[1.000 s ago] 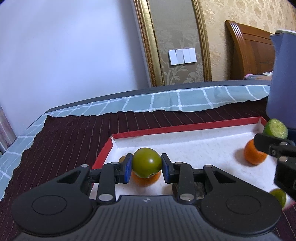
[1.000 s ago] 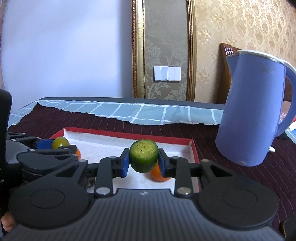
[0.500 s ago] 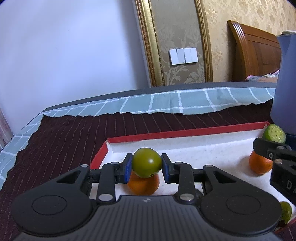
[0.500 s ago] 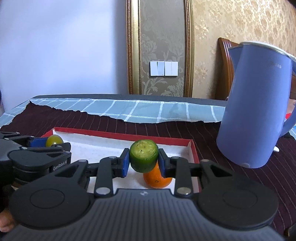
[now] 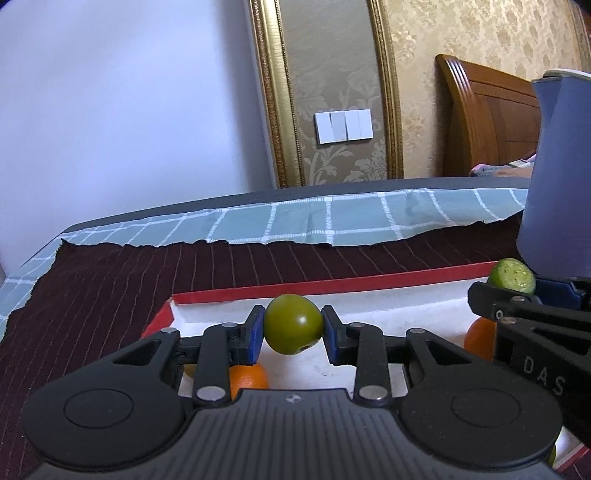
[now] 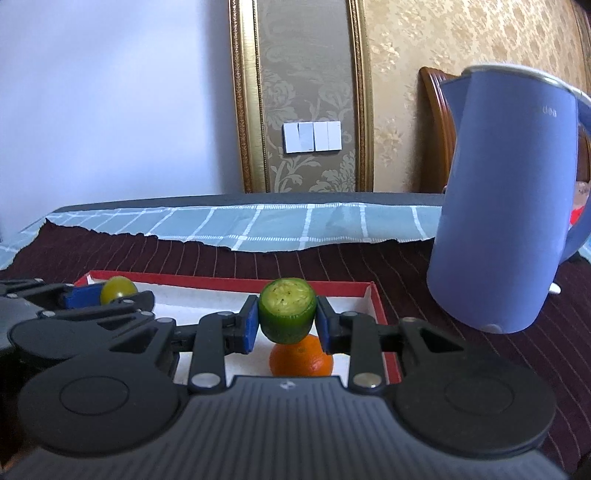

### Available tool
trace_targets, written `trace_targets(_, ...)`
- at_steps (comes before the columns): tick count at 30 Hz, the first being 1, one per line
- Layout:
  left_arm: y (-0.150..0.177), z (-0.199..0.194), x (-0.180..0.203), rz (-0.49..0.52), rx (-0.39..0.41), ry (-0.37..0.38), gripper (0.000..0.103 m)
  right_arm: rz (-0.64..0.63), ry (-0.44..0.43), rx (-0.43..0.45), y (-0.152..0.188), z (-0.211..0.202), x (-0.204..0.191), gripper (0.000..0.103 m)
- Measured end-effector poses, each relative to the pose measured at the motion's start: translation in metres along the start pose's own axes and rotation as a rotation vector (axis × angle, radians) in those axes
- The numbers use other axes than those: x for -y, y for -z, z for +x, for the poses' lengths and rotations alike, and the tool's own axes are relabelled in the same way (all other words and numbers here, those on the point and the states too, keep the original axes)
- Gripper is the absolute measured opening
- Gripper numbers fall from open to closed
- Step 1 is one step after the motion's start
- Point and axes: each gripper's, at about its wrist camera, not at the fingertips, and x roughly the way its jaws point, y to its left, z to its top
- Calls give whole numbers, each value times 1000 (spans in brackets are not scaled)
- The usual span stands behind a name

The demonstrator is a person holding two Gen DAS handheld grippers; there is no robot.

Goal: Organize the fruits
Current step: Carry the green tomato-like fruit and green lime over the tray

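Green tomato [image 5: 293, 324]: round, slippery; left gripper [image 5: 293, 334] squeezes its sides.
Cut green fruit [image 6: 287, 311]: soft; right gripper [image 6: 287, 325] pinches its skin.

Bedroom wall behind a cloth-covered surface

A plain pale wall [image 5: 129, 103] fills the left; a gilt-framed panel [image 5: 328, 92] of floral wallpaper carries a white switch plate [image 5: 343, 126]. Right of it, beige damask wallpaper [image 5: 480, 33] and a wooden headboard [image 5: 487, 114]. Nearer lie a teal checked cloth [image 5: 332, 218] and a dark maroon striped cloth [image 5: 184, 269].
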Motion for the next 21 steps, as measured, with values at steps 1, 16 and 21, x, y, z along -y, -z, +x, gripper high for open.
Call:
trace_targets(1, 1, 0, 1, 5, 2, 4, 32, 0, 0, 1, 1, 1, 1, 30)
trace_targets(16, 4, 3, 2, 2, -2, 34, 32, -4, 24, -29, 6, 14, 1, 30)
trace_targets(21, 5, 3, 4, 16, 8, 27, 32, -3, 36, -31, 7, 16, 1, 30)
